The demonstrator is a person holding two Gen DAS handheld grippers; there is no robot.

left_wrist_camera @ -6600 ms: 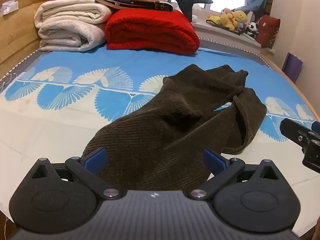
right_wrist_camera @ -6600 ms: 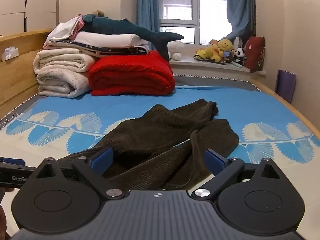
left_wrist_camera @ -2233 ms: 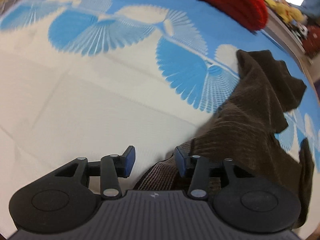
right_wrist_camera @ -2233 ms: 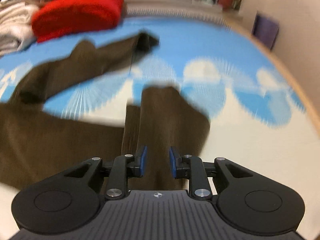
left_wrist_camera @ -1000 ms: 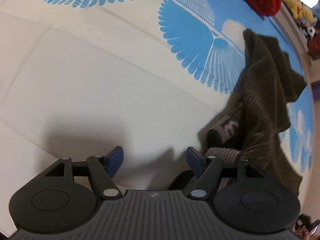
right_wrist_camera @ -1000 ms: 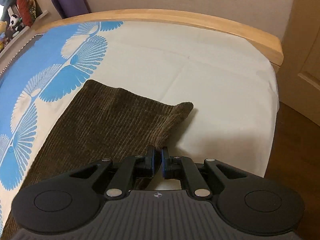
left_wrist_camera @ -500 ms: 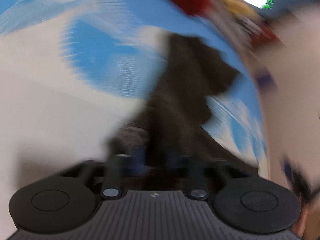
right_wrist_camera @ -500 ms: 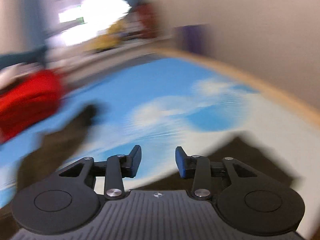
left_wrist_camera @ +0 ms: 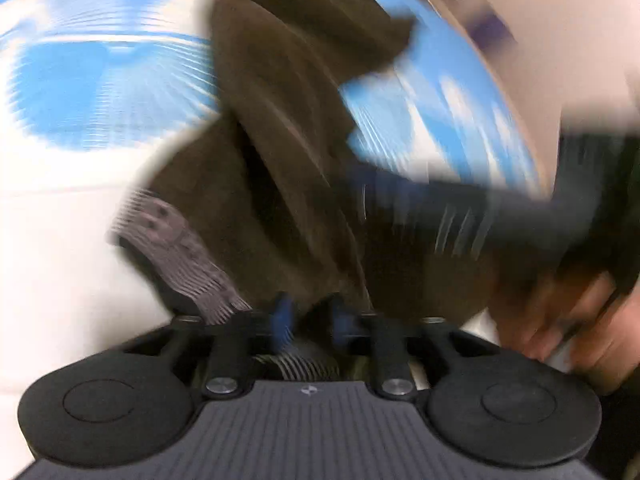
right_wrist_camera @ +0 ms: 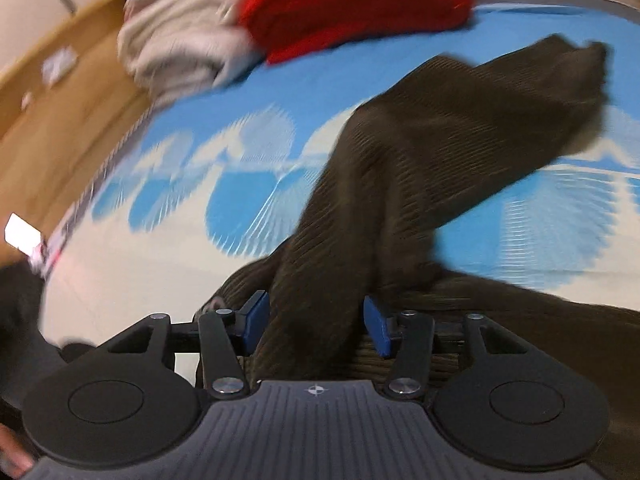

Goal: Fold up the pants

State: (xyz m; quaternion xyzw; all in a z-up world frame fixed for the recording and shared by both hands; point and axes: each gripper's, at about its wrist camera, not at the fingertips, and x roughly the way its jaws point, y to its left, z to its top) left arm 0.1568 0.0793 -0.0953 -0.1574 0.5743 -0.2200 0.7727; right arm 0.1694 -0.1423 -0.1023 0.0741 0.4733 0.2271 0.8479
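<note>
Pants (right_wrist_camera: 420,168), dark brown corduroy, lie rumpled and unfolded on the bed (right_wrist_camera: 160,248), over its blue-and-white fan-print sheet, one leg running away toward the red blanket (right_wrist_camera: 356,4).

Left gripper (left_wrist_camera: 308,316): blue pads part-way apart after just widening; waistband cloth sits between them, but blur hides whether they press on it, so I cannot tell if it is pinched.

Right gripper (right_wrist_camera: 316,324): pads spread, having just been opening, straddling a ridge of cloth without visibly pressing it.

Risks, as judged: both views are smeared by fast motion, so a closing grip may catch only one layer, or bunch the twisted leg and set a crooked fold.

Writing: the grey waistband (left_wrist_camera: 176,240) carries marks, unreadable. No brand legible.
</note>
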